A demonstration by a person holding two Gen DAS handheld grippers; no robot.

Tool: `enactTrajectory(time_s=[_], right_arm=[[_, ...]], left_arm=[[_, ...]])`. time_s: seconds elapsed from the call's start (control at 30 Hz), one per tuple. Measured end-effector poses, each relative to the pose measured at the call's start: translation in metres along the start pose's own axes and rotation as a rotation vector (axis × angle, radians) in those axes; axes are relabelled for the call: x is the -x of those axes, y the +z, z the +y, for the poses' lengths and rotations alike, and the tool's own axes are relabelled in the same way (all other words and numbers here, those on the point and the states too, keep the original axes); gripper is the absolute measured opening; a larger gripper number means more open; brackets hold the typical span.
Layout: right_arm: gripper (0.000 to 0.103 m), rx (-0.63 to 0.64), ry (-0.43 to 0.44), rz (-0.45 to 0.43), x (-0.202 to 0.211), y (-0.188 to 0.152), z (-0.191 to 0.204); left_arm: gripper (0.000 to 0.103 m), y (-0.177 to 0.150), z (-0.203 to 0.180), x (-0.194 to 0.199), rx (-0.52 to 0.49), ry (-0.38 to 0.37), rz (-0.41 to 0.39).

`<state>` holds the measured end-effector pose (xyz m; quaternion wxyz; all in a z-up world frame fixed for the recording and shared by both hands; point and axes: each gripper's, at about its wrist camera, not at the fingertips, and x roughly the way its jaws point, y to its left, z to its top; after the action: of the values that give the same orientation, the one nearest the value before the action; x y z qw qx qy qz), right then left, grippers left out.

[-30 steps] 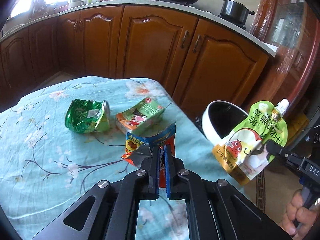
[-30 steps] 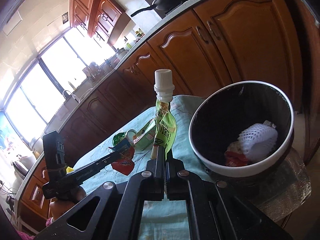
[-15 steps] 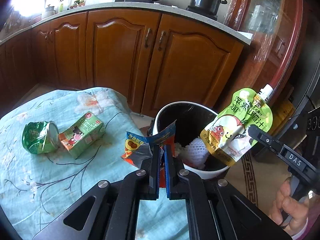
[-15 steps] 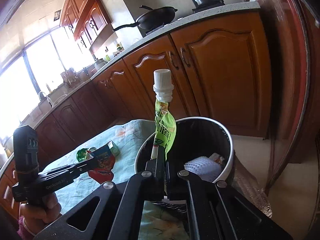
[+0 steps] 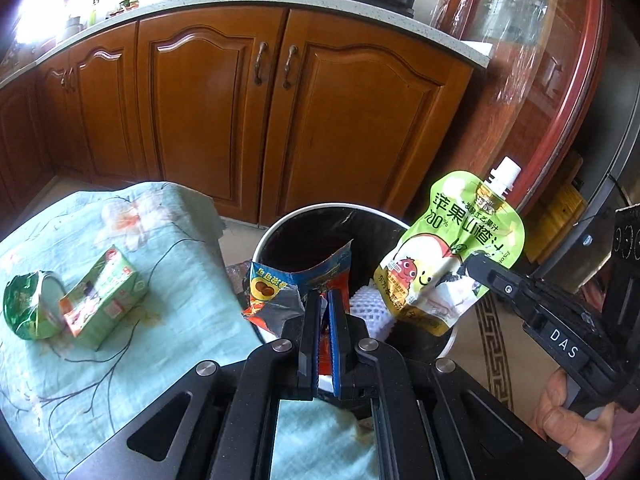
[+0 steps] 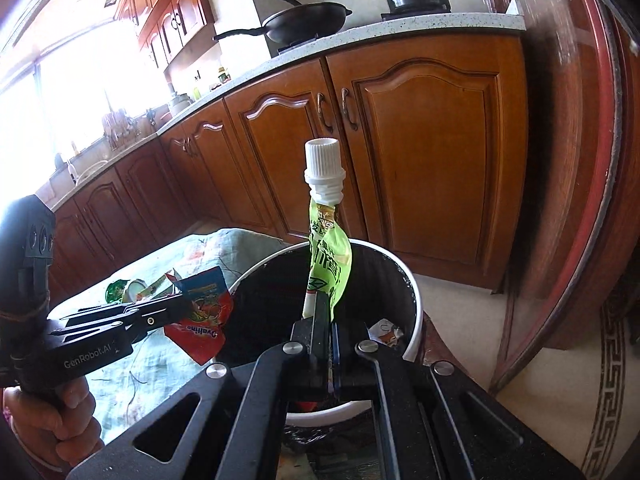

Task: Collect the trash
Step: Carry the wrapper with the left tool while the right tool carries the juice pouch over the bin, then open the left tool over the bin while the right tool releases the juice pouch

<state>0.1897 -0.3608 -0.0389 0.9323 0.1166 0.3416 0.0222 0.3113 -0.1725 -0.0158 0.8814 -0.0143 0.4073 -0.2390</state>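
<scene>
My left gripper [image 5: 325, 296] is shut on a torn red and blue snack wrapper [image 5: 296, 284], held at the near rim of the white trash bin [image 5: 320, 210]. From the right wrist view the same wrapper [image 6: 204, 320] hangs left of the bin [image 6: 414, 312]. My right gripper [image 6: 326, 300] is shut on a green juice pouch [image 6: 328, 264] with a white cap, upright over the bin's opening. In the left wrist view that pouch [image 5: 452, 256] hangs above the bin's right side, pinched by the right gripper [image 5: 466, 266]. White foam netting [image 5: 370, 308] lies inside the bin.
A crushed green can [image 5: 28, 306] and a small green juice carton [image 5: 104, 294] lie on the floral blue tablecloth [image 5: 160, 340]. Brown kitchen cabinets [image 5: 248, 100] stand behind the bin. A red-framed glass door [image 6: 580, 160] is at the right. A hand [image 5: 576, 428] grips the right tool.
Both grippers have travelled from over the table toward the bin. The wrapper now sits at the bin's rim and the pouch over its opening; can and carton have slid to the left edge.
</scene>
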Motion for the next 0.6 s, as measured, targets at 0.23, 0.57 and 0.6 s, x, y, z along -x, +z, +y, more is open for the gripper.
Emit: enactTrajectory(time_s=[0.23,0.57,0.6], right_arm=[[0.001,0.021,-0.005,0.027,-0.014,0.005,0.000],[0.009,0.006,0.007,0.089,-0.037,0.008,-0.010],[0.010,-0.007,0.012,0.094,-0.039,0.008,-0.012]], left_arm=[[0.003,0.009,-0.008,-0.025,-0.006,0.005,0.027],[0.022,0.014,-0.015,-0.047,-0.007,0.003,0.059],[0.026,0.014,-0.015,-0.047,-0.010,0.008,0.053]])
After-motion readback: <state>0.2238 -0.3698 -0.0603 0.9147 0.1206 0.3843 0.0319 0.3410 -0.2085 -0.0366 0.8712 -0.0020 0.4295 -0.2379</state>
